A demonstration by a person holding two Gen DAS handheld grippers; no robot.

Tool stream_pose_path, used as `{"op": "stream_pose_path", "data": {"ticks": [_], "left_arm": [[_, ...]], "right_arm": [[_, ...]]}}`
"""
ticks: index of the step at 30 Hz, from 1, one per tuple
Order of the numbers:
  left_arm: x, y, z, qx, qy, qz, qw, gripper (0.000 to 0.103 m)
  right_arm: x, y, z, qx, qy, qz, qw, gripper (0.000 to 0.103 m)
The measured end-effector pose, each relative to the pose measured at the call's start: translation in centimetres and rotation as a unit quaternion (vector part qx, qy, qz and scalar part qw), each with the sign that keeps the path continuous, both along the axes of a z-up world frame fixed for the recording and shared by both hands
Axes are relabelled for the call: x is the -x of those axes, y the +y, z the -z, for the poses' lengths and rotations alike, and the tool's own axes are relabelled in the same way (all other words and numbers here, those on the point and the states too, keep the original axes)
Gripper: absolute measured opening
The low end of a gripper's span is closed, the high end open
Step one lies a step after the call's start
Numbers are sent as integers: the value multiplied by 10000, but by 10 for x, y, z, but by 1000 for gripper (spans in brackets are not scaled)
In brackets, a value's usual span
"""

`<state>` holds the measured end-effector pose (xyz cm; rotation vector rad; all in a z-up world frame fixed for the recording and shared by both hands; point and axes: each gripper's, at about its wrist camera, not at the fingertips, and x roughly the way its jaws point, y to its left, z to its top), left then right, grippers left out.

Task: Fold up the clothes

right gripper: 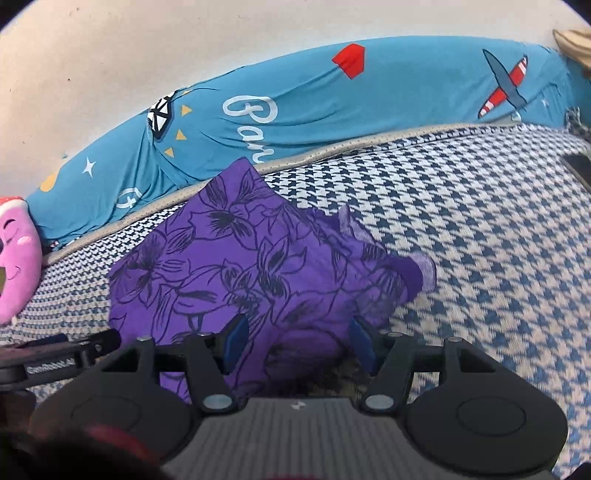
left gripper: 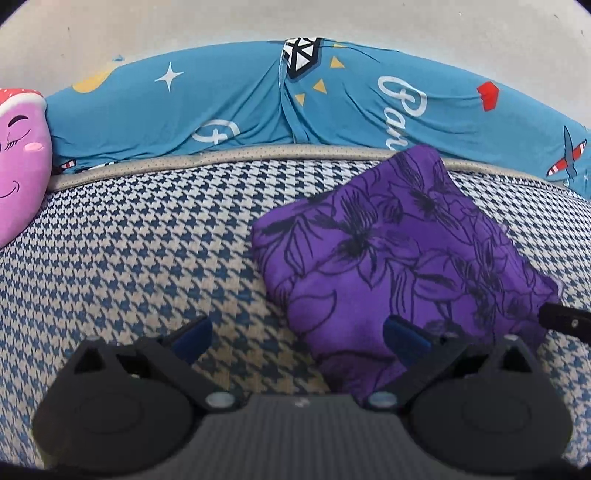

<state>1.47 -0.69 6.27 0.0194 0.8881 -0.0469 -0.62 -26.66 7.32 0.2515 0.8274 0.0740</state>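
Now, a folded purple garment (left gripper: 399, 258) w/ dark flower outlines is seen lying on the houndstooth cover (left gripper: 147, 258), blue-and-white check. All places below are given rel. to that garment.

Left gripper (left gripper: 299, 338): held at the garment's near-left corner, jaws spread wide, nothing clamped. One blue pad (left gripper: 404, 341) sits over the cloth's near edge; the other pad (left gripper: 194, 336) is off the cloth, over bare check. Contact btwn pad and cloth can't be told.

Right gripper (right gripper: 297, 345): held over the garment's near edge, jaws apart, both blue pads (right gripper: 236, 341) above purple cloth; no cloth is pinched. A shadowed gap is seen under the edge there.

On the garment's right side, a loose paler flap (right gripper: 424, 269) is turned up.

Beyond the garment, a teal printed sheet (left gripper: 221, 110) w/ stars, planes and script is draped along a pale wall (left gripper: 258, 22). Far left of the garment, a pink plush w/ a smiling face (left gripper: 20, 166) is seen resting on the cover.
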Motion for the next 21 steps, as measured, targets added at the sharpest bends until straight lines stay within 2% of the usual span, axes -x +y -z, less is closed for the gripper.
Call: {"op": "stream_pose_path", "data": {"ticks": [3,10,21], "left_arm": [[6,1,3,-21,63,29,10000,103],[21,4,11,-70,209,95,9997,103],[48,11,22,-127,367,14,9992,103]], "right_arm": [[9,2,1,97,42,-2,9999,68],[20,3,9,229,218,27,9995,68],[41,-4,12,57,369,130,9992,69]]}}
